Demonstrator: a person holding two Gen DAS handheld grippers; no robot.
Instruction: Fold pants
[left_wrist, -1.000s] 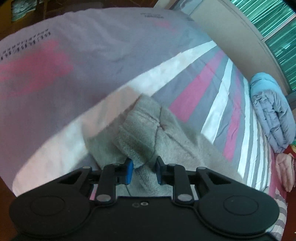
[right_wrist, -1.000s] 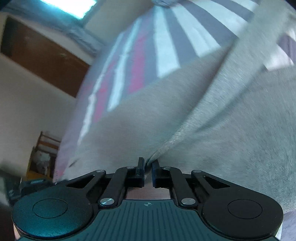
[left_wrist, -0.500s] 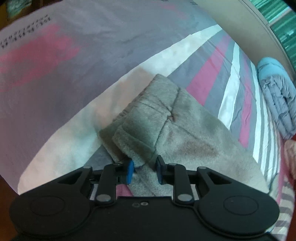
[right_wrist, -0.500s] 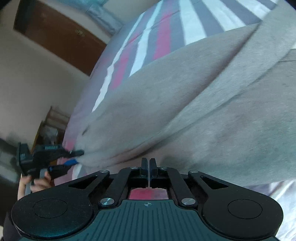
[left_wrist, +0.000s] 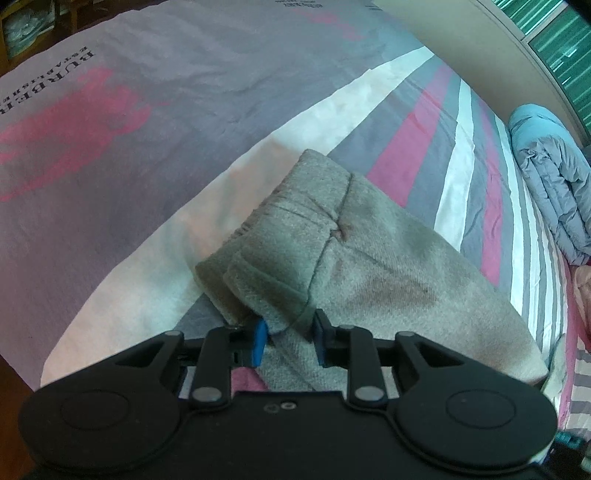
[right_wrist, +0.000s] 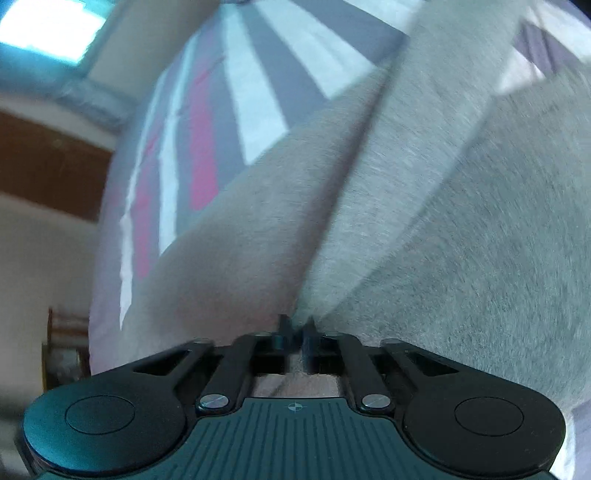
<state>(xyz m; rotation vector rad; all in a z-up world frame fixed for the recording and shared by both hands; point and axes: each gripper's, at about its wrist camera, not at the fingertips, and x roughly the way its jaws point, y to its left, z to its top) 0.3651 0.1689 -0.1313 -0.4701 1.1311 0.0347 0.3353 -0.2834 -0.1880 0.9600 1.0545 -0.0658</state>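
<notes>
Pants (left_wrist: 373, 266), grey fleece, lie on the bed (left_wrist: 184, 155), which carries a striped sheet of grey, white and pink bands. In the left wrist view the garment runs from the centre toward 4 o'clock, with a doubled layer and a stitched seam junction near the middle. Left gripper (left_wrist: 290, 338) is clamped on a thick fold of the pants edge; blue pads (left_wrist: 260, 338) press the fabric from both sides at 6 o'clock. Blue quilt (left_wrist: 554, 173), bundled, sits at 3 o'clock along the far bed edge, well apart from the pants. Printed lettering shows on the sheet at 10 o'clock.

Right wrist view is motion-blurred. Pants (right_wrist: 424, 221) fill the centre and 3 o'clock side; two overlapping layers meet in a crease running down to the fingertips. Right gripper (right_wrist: 295, 332) has just been closing; its jaws stand nearly together, pinching a thin edge of the grey fabric. Striped sheet shows at 11 o'clock.
</notes>
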